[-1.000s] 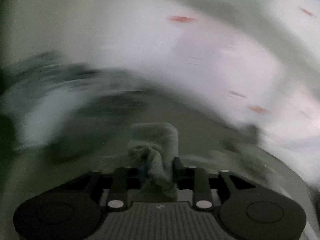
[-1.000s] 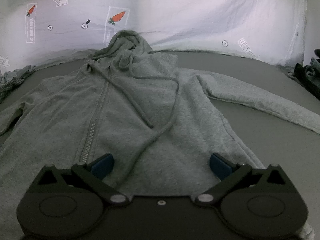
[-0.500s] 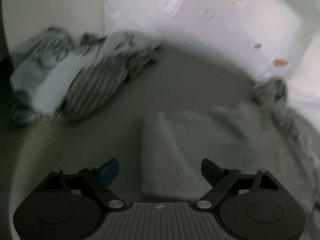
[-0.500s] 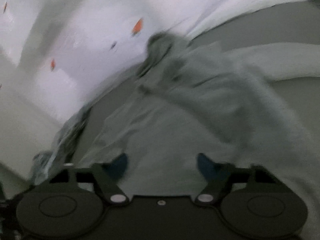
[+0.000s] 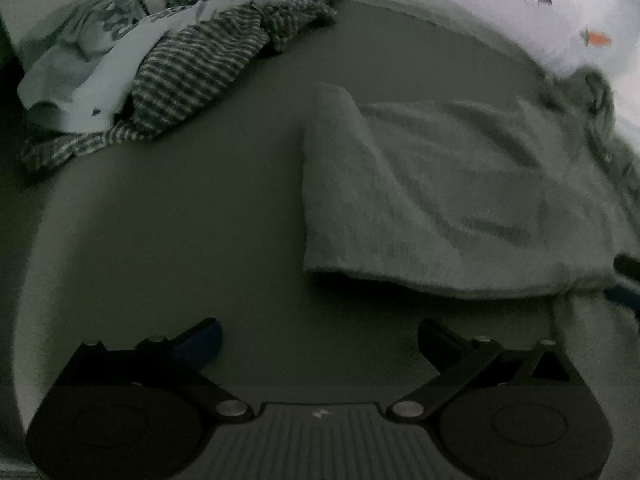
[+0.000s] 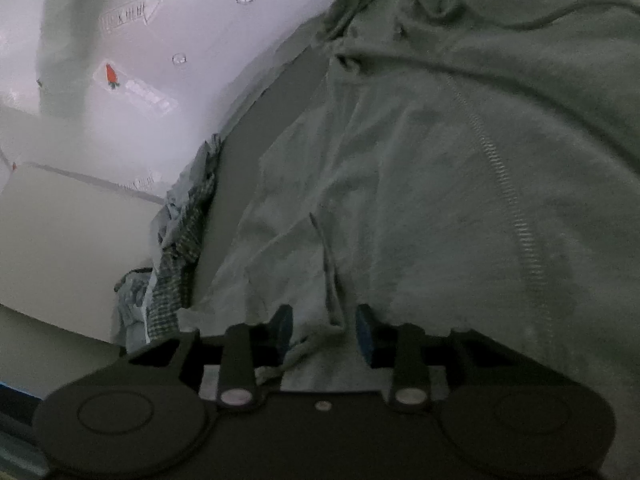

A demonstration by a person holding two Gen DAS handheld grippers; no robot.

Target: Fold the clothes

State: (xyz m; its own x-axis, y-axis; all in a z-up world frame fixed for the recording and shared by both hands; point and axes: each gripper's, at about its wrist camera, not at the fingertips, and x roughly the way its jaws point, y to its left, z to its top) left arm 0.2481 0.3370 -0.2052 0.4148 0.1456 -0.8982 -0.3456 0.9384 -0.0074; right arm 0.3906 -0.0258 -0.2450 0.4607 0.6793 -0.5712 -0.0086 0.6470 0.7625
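Note:
A grey zip hoodie (image 6: 460,184) lies spread on the grey bed surface. In the left wrist view its left sleeve (image 5: 420,208) is folded across the body, cuff end toward me. My left gripper (image 5: 320,338) is open and empty, just in front of the folded sleeve. My right gripper (image 6: 324,330) is closed in on a fold of the hoodie's hem, left of the zip (image 6: 508,200). The right gripper's blue tip (image 5: 624,296) shows at the right edge of the left wrist view.
A heap of other clothes, striped knit (image 5: 200,64) and pale fabric (image 5: 80,60), lies at the bed's far left corner, also in the right wrist view (image 6: 176,256). A white carrot-print sheet (image 6: 132,60) hangs behind the bed.
My left gripper has let go of the sleeve, opened, and backed off. My right gripper has swung left, dropped to the hoodie's hem and closed on it.

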